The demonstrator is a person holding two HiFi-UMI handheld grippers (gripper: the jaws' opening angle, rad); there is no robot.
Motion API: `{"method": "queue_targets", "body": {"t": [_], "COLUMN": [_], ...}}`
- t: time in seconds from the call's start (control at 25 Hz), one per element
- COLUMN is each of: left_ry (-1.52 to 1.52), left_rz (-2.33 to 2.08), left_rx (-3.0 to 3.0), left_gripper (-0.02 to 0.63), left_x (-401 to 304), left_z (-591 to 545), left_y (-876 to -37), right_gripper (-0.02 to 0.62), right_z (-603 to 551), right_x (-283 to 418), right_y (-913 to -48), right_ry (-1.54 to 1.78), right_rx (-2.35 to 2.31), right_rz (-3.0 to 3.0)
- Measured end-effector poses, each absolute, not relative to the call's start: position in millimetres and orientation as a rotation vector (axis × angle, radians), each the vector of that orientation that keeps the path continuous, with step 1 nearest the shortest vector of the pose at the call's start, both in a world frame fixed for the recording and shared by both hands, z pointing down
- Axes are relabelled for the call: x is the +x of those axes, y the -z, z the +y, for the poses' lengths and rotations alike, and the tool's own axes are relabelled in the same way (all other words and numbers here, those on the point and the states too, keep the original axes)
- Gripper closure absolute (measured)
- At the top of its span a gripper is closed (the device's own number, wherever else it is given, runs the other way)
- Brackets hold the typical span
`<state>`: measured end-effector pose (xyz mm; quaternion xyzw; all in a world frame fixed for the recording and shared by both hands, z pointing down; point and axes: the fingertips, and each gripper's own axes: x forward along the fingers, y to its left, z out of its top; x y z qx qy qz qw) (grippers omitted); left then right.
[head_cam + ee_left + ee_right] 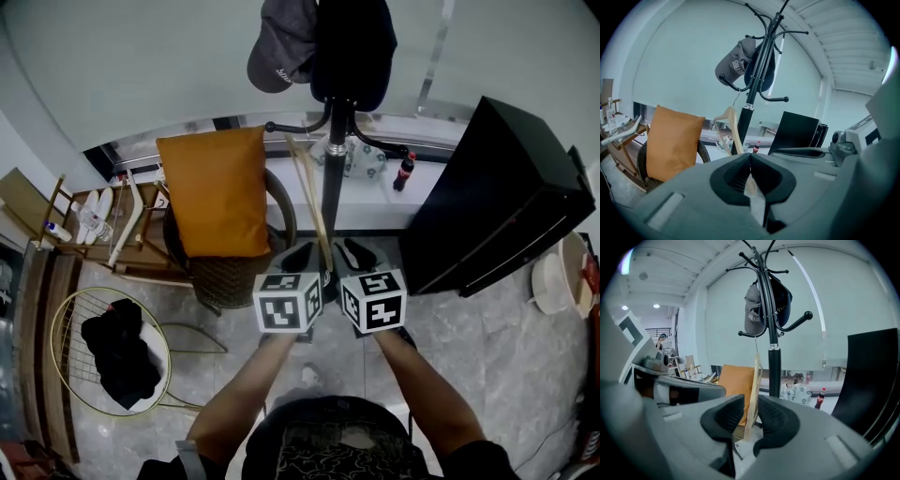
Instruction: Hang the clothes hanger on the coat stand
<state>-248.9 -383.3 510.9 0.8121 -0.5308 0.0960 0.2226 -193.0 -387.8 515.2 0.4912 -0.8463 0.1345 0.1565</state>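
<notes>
My left gripper [301,256] and right gripper [355,254] each pinch the wooden hanger [754,383] before the coat stand [332,178].

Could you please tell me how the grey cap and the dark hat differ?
The grey fabric cap is paler than the dark navy hat. The grey cap hangs left of the pole of the black metal coat stand; the navy hat covers it and looks bulkier. Both hang near the top.
</notes>
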Motion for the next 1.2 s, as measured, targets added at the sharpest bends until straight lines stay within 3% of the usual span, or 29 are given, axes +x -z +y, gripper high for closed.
{"method": "queue_targets", "body": {"t": [1.2], "left_ry": [-0.225], "left_rz": [-1.614], "left_rx": [2.292], "left_gripper": [0.601], "left_x": [-196], "left_z": [-316], "left_y": [-432], "right_gripper": [0.537], "right_z": [-321], "right_x": [-152], "right_y": [-421], "right_ry": [-0.242], "right_rx": [1.312], "right_rz": [-2.634]}}
